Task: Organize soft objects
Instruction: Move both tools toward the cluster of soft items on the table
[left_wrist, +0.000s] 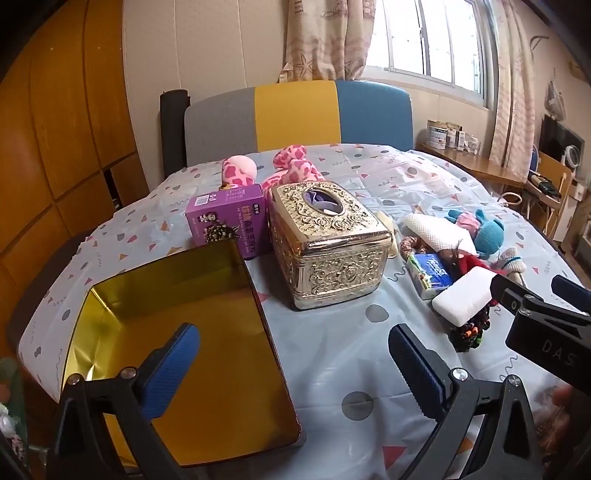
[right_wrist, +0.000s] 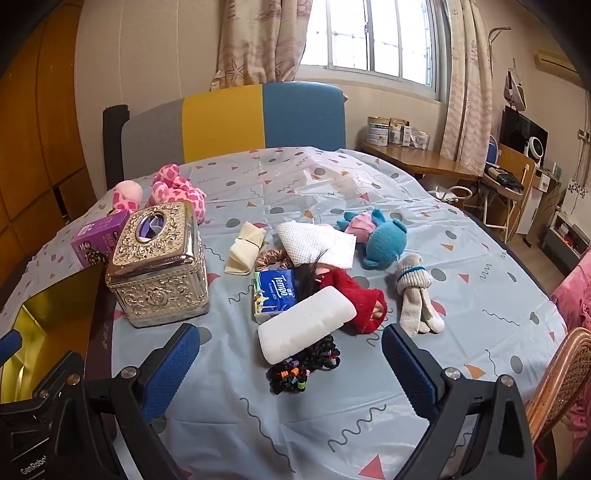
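A heap of soft things lies mid-table: a white foam block (right_wrist: 306, 325), a red-dressed doll (right_wrist: 364, 302), a blue plush (right_wrist: 384, 236), a white waffle cloth (right_wrist: 310, 243), a cream folded cloth (right_wrist: 245, 245), a grey sock (right_wrist: 415, 291), black beaded hair ties (right_wrist: 303, 365) and a Tempo tissue pack (right_wrist: 273, 291). A pink spotted plush (left_wrist: 288, 166) lies at the far side. My right gripper (right_wrist: 291, 360) hangs open just short of the hair ties and foam block. My left gripper (left_wrist: 295, 363) is open and empty, its left finger over an open gold tin (left_wrist: 177, 332).
An ornate gold tissue box (left_wrist: 328, 243) and a purple carton (left_wrist: 229, 221) stand behind the tin. The table (right_wrist: 332, 424) wears a pale blue patterned cloth. A grey-yellow-blue chair back (left_wrist: 295, 114) stands at the far edge, a wicker chair (right_wrist: 554, 387) at the right.
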